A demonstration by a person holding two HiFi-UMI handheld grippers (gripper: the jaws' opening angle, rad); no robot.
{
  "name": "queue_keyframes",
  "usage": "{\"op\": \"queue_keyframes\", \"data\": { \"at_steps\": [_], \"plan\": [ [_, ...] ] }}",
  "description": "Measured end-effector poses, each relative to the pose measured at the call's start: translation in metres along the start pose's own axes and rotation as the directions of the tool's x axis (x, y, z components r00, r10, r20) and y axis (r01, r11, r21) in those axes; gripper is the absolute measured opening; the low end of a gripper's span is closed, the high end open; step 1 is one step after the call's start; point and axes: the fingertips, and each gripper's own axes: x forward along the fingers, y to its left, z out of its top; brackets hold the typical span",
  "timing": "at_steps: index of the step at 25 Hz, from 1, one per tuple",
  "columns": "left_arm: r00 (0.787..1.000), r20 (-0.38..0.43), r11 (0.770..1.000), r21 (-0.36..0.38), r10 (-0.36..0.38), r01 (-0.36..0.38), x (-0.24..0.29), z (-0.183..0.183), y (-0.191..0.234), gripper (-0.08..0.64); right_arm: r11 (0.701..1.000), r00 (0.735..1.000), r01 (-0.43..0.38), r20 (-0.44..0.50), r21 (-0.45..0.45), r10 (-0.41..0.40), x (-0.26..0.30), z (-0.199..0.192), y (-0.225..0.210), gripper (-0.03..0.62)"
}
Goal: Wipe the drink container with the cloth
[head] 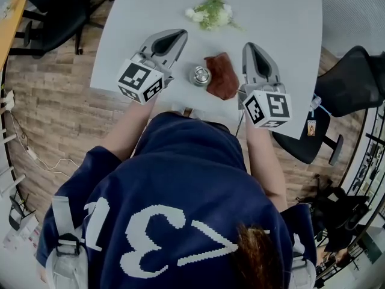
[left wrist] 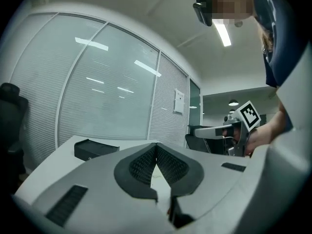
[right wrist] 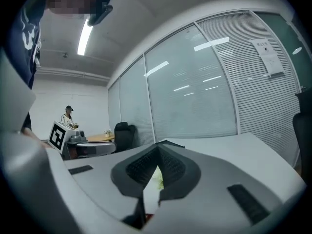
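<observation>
Seen from above in the head view, the metal drink container (head: 201,75) stands on the white table (head: 283,17) near its front edge. A crumpled brown cloth (head: 221,75) lies right beside it. My left gripper (head: 178,35) is raised to the left of the container and is shut on nothing. My right gripper (head: 251,46) hangs to the right of the cloth, also shut and empty. In the left gripper view the jaws (left wrist: 156,146) meet at the tips and point level across the room, as they do in the right gripper view (right wrist: 158,149).
A bunch of white flowers with green leaves (head: 210,11) lies farther back on the table. A black box (left wrist: 95,149) sits at the far edge. Black office chairs (head: 337,95) stand at the right and at the upper left (head: 54,11). A person (right wrist: 68,117) sits far off.
</observation>
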Motion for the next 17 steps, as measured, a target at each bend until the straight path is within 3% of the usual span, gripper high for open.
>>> {"op": "queue_keyframes", "data": {
  "at_steps": [17],
  "plan": [
    [0.992,0.041,0.993,0.016,0.119,-0.12,-0.009,0.019,0.017,0.017,0.996,0.996,0.062,0.06,-0.056,-0.059,-0.01,0.025,-0.006,0.025]
  ]
}}
